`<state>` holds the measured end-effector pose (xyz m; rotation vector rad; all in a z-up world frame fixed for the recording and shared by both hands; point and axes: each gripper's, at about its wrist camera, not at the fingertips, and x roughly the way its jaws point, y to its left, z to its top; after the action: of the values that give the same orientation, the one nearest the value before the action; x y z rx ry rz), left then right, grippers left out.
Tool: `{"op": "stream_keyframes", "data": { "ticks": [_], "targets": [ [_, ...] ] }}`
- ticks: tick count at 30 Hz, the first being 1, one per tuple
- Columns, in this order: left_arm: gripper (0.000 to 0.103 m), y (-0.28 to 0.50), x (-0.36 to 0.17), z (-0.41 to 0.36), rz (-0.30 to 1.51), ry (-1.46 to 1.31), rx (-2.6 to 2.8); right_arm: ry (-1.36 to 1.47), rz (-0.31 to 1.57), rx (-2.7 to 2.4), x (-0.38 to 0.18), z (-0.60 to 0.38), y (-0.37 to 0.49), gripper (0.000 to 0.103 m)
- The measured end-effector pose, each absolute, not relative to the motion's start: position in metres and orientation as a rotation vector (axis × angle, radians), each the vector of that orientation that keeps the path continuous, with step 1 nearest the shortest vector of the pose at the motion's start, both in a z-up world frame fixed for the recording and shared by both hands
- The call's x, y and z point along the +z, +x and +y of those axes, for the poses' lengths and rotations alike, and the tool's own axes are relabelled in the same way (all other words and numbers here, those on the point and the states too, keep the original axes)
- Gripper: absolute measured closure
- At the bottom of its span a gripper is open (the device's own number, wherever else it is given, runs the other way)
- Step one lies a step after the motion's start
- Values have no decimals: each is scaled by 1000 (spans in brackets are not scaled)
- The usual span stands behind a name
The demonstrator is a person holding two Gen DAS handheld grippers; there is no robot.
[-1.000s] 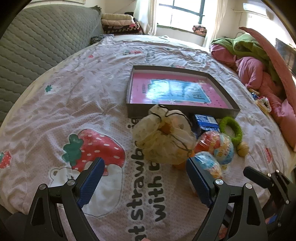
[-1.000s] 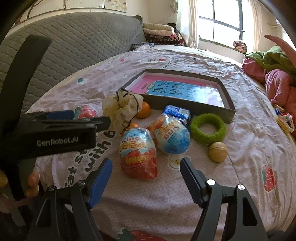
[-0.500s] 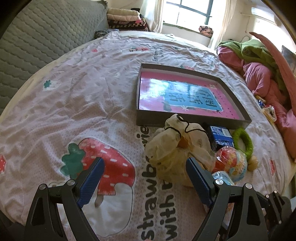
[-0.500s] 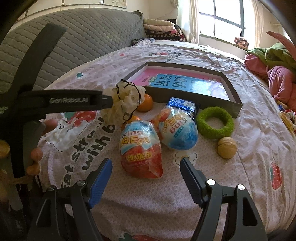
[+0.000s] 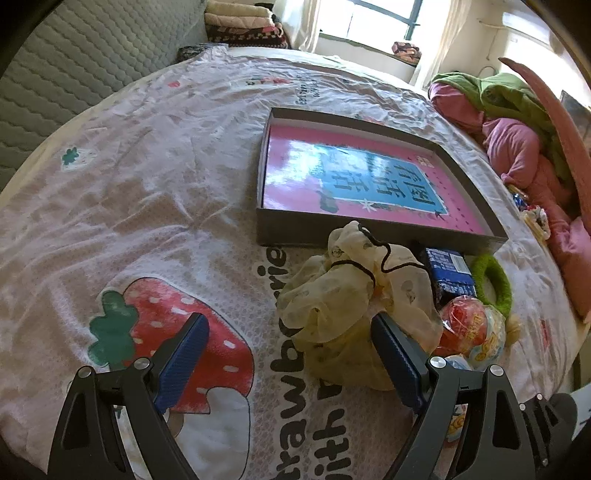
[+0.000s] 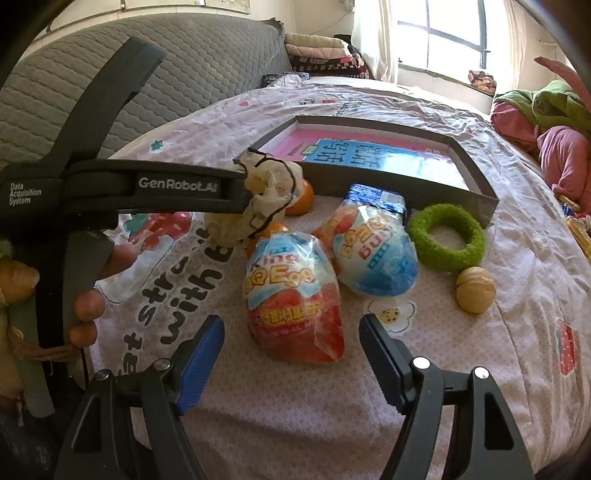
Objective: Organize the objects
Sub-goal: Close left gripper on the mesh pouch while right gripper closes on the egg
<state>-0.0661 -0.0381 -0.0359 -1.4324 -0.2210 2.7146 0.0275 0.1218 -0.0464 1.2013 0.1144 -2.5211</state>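
A grey box lid (image 5: 373, 242) with a pink and blue sheet inside lies on the bed; it also shows in the right wrist view (image 6: 476, 199). In front of it lie a cream mesh pouch (image 5: 343, 306) (image 6: 266, 192), two wrapped toy eggs (image 6: 291, 291) (image 6: 376, 254), a blue packet (image 5: 448, 273), a green ring (image 6: 447, 238), a walnut (image 6: 474, 290) and oranges (image 6: 301, 197). My left gripper (image 5: 288, 363) is open, its right finger against the pouch. My right gripper (image 6: 291, 354) is open, just short of the nearer egg.
The bedsheet (image 5: 147, 184) has strawberry prints and black lettering. A grey quilted headboard (image 5: 74, 74) stands at left. Pink and green bedding (image 5: 524, 147) is piled at right. Folded blankets (image 5: 240, 22) lie by the window.
My left gripper moved forward and right, closer to the pouch and the box lid. My right gripper edged forward toward the nearer egg. Both stayed open.
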Motion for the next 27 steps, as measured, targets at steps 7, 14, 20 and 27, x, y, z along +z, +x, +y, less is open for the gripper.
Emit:
{"op": "stream_keyframes", "data": {
  "ticks": [7,14,20,27],
  "targets": [
    [18,-71,-38,-34,-250,-1414,2667,1212,114,-2523,-51,120,27,41],
    [54,-72,-42,-30,-280,-1409,2593,1212,62,-2492,-53,124,26,52],
    [77,-72,-45,-29,-343,-1390,2525,1169,58,-2476,-49,122,31,52],
    [85,-67,-39,-32,-371,-1327,2515,1139,64,-2485,-41,122,33,52]
  ]
}}
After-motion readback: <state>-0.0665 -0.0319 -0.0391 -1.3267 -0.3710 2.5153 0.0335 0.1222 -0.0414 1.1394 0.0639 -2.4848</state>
